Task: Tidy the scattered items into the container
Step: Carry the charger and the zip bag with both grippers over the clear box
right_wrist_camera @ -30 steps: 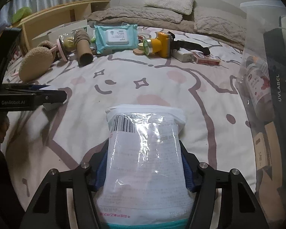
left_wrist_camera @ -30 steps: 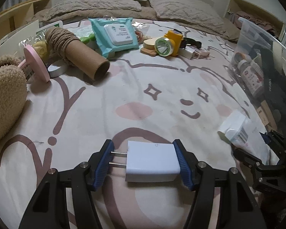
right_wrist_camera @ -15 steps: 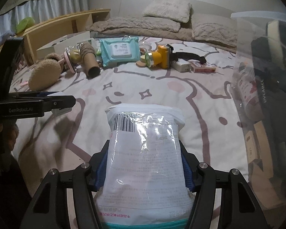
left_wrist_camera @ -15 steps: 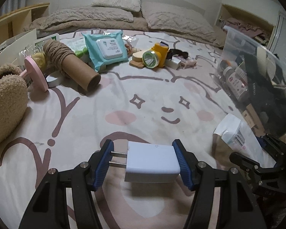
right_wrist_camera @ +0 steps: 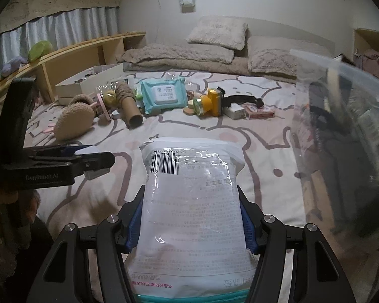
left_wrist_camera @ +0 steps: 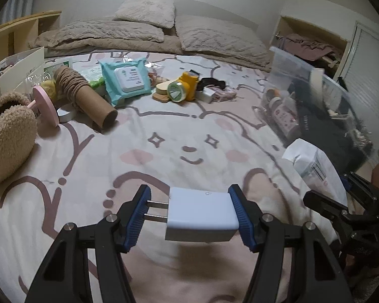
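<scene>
Left wrist view: your left gripper (left_wrist_camera: pixel 193 214) grips the charger (left_wrist_camera: pixel 202 213), your right gripper (right_wrist_camera: pixel 190 223) the packet (right_wrist_camera: pixel 193 202); clear the bin (right_wrist_camera: pixel 341 126) rim before releasing

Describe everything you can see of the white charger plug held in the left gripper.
The white charger plug is a smooth, glossy plastic block with rounded edges and two straight metal prongs sticking out sideways. It lies level, lifted off the bedsheet. The left gripper clamps it: one blue ribbed pad presses the prong tips, the other the flat back. A tiny mark sits on its top face. Nothing else touches it.
</scene>
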`<state>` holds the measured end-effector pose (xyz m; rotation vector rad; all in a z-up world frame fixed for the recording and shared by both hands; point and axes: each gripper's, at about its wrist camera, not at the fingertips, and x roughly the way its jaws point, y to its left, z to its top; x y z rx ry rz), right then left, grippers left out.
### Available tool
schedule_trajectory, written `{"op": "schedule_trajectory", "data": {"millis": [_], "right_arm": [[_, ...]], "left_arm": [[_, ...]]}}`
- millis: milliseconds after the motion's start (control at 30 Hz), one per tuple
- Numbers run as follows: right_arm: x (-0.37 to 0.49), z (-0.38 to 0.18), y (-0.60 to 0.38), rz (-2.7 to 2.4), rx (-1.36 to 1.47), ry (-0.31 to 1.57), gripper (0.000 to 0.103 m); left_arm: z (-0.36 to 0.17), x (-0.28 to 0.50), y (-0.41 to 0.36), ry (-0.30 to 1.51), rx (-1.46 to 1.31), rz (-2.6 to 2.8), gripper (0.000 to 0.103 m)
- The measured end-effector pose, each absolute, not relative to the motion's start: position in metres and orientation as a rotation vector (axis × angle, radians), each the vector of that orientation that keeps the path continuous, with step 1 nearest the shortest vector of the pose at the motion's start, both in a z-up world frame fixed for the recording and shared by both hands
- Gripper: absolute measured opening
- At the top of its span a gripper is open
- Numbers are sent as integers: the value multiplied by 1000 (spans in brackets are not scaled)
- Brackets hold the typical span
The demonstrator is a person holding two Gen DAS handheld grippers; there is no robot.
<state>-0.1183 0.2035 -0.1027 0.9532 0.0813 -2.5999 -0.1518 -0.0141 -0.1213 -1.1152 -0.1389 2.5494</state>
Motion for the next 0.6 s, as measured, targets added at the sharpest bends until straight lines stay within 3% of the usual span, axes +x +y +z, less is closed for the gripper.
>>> {"op": "schedule_trajectory", "data": {"millis": [300, 600], "right_arm": [[-103, -67, 223, -2607, 885, 22, 64], [-110, -8, 262, -2504, 824, -202, 64]], "left_arm": [[-84, -132, -11, -188, -1041, 2547, 63], [-38, -125, 3, -189, -955, 2541, 63]]}}
